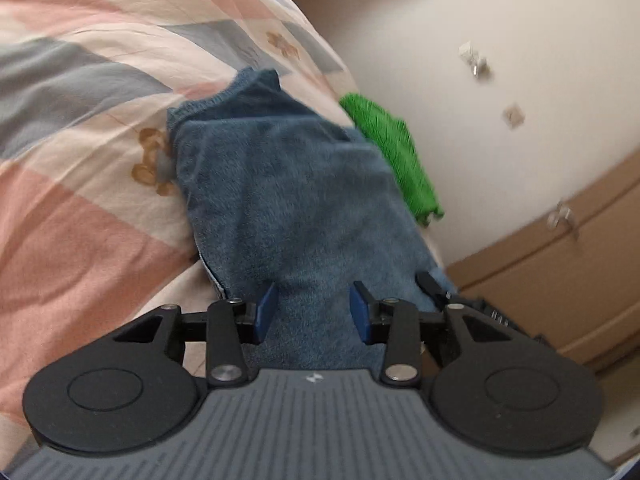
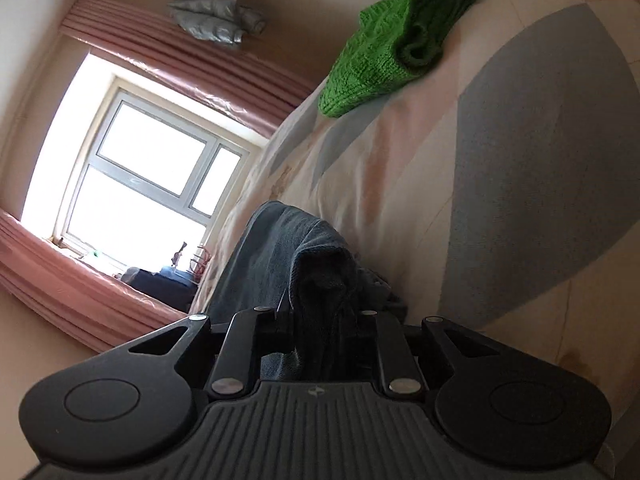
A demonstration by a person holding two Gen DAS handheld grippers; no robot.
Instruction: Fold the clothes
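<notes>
A blue terry towel [image 1: 288,192] lies folded on the patchwork bed cover [image 1: 80,120]. Just above its near end hovers my left gripper [image 1: 314,312], open, its blue pads [image 1: 265,312] apart with towel showing between them. In the right wrist view, my right gripper [image 2: 320,328] is shut on a bunched fold of the same towel [image 2: 280,248], which drapes up and over its fingers and hides the tips. A black part of that gripper [image 1: 434,286] shows at the towel's right edge. A green knitted garment [image 1: 394,152] lies beyond the towel, near the bed's edge.
The green knit [image 2: 380,52] sits on the bed cover [image 2: 520,160], well apart from the towel. A bright window [image 2: 148,172] with pink curtains [image 2: 80,292] is off to one side. A brown cupboard door [image 1: 560,280] stands past the bed's edge.
</notes>
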